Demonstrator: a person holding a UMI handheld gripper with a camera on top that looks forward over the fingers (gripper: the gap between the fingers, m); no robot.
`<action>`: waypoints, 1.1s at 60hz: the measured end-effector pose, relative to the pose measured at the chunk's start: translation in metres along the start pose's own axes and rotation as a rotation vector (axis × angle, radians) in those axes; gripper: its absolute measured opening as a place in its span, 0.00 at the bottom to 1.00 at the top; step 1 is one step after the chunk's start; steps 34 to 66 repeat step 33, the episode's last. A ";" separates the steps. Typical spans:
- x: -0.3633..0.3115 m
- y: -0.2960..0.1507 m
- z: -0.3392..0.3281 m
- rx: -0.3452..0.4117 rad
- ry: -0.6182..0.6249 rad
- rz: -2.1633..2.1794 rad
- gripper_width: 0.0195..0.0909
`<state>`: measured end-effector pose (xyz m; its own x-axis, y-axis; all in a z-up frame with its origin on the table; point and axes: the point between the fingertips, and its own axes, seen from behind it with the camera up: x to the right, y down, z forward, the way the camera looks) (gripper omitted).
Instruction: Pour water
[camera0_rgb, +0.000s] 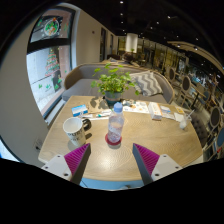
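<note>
One bottle (115, 124), one cup (74, 129), jaws apart.

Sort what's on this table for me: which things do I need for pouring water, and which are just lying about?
For the job:
- water bottle, upright just ahead of the open fingers
- paper cup, beside the bottle
- gripper, holding nothing

Lying about:
- potted plant
- papers
- small items on the table's far side, too small to identify

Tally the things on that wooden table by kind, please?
Water bottle: 1
Paper cup: 1
Potted plant: 1
Total: 3, plus papers and small items too unclear to count. The open gripper holds nothing.
</note>
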<state>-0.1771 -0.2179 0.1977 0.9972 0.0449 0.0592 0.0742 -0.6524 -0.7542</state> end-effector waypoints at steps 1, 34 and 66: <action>-0.002 0.002 -0.004 -0.002 0.000 0.003 0.93; 0.002 0.018 -0.042 -0.022 0.005 0.057 0.94; 0.002 0.018 -0.042 -0.022 0.005 0.057 0.94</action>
